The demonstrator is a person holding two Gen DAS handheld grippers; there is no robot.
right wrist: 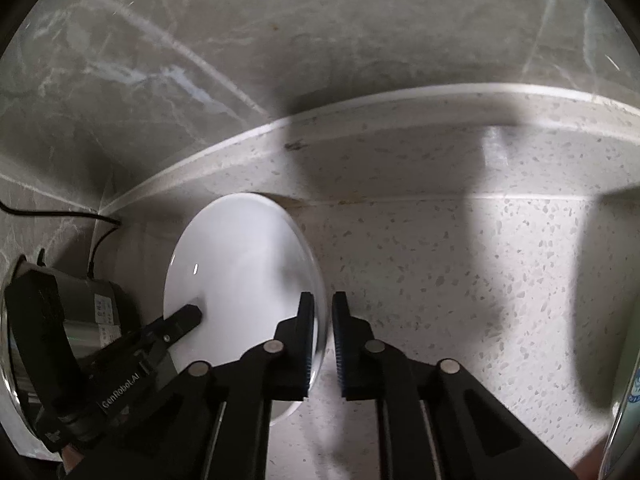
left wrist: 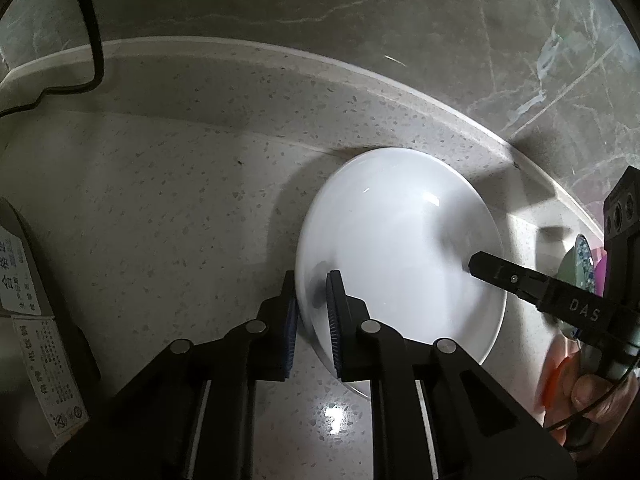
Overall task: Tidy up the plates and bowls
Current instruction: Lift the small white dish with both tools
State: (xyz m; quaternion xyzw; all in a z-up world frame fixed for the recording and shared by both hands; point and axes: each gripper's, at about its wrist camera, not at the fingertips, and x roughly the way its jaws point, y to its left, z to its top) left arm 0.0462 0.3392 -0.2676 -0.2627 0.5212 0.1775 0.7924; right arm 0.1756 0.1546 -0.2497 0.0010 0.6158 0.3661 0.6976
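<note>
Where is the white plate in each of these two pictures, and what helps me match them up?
Left wrist view: white plate sits right of centre, its left rim between the left hand-held gripper pads.
Right wrist view: white plate sits left of centre, its right rim at the right hand-held gripper.
Shared landmark: the raised countertop ledge just behind the plate.

Plate (left wrist: 400, 248): one, plain glossy white, round, shallow, empty, upright. Lies on speckled pale desk (left wrist: 160, 200), far rim at 12 o'clock just beside the backsplash ledge; rims at 3 and 9 o'clock pinched between jaws.
</note>
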